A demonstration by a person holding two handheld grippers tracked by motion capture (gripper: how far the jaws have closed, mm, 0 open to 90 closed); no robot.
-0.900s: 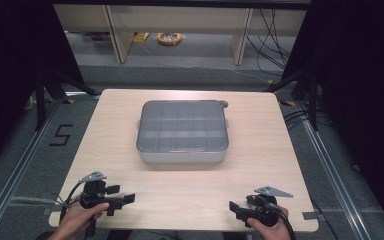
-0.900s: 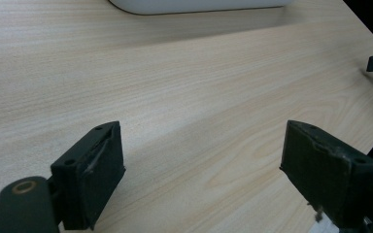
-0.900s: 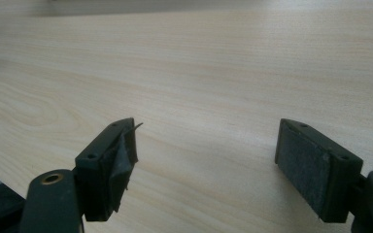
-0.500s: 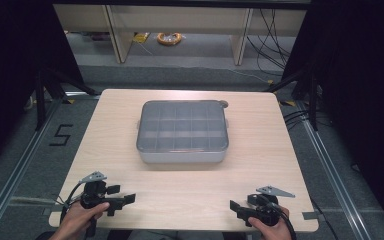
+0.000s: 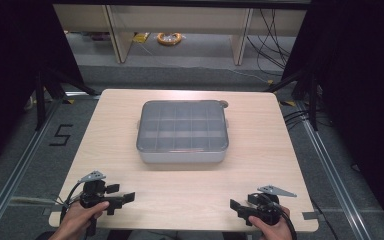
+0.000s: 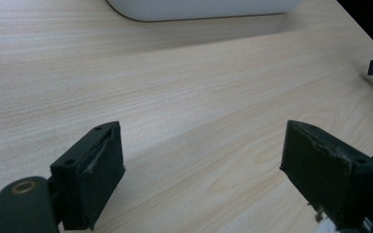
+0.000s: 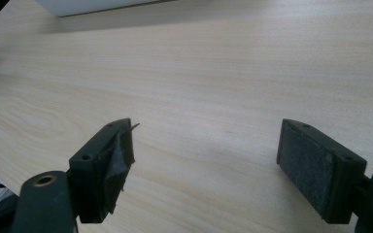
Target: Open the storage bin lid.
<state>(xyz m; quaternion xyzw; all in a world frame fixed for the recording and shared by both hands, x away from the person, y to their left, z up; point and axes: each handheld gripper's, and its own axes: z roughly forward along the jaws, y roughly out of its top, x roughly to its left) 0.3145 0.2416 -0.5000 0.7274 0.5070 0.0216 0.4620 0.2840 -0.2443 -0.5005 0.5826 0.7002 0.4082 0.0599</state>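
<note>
High view: a lidded grey compartment box (image 5: 182,131) sits mid-table (image 5: 105,130), long axis left-right, well apart from both tools at the near edge. Left gripper view: left tool (image 6: 201,179) gapes wide, empty. Right gripper view: right tool (image 7: 206,172) likewise. Approach the box's short ends squarely, probably.
</note>
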